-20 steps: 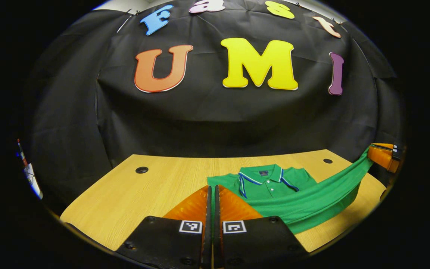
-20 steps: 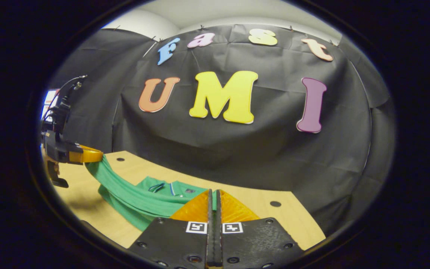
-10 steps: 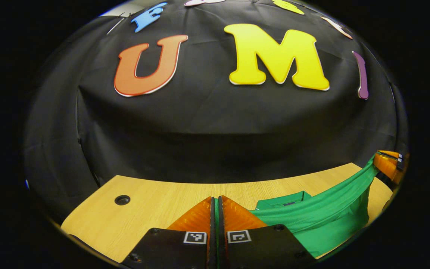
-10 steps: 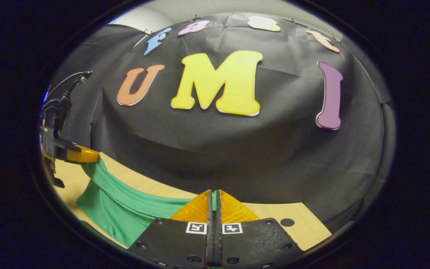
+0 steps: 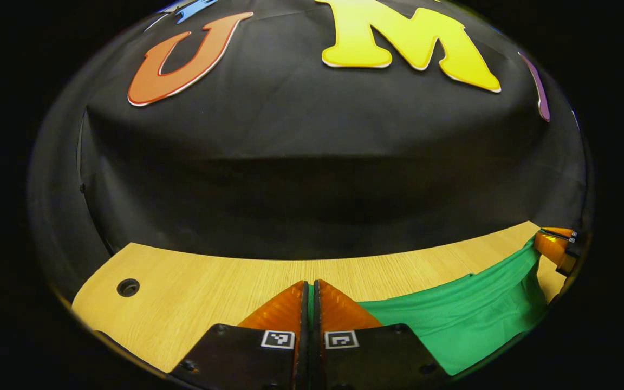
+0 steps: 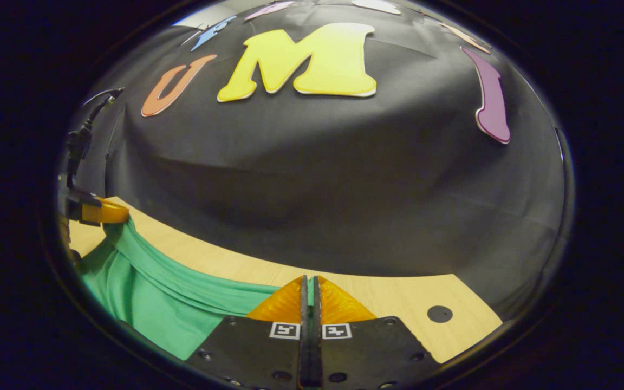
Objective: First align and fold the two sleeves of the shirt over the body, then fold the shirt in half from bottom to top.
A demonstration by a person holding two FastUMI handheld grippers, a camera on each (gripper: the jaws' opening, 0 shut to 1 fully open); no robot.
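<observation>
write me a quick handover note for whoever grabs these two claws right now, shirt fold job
Left claw: shut on the green shirt, a sliver of fabric pinched between its fingers.
Right claw: shut on the shirt's other end, cloth showing between its fingers.
The shirt hangs stretched between the two claws above the wooden table, its lower part draping toward the tabletop. Collar and sleeves are hidden from here.
Done: sleeve folds cannot be confirmed from these views; the bottom-to-top fold looks underway.
Left: carry the held edge over toward the far end, lay it flat with edges aligned, then open both claws.
</observation>
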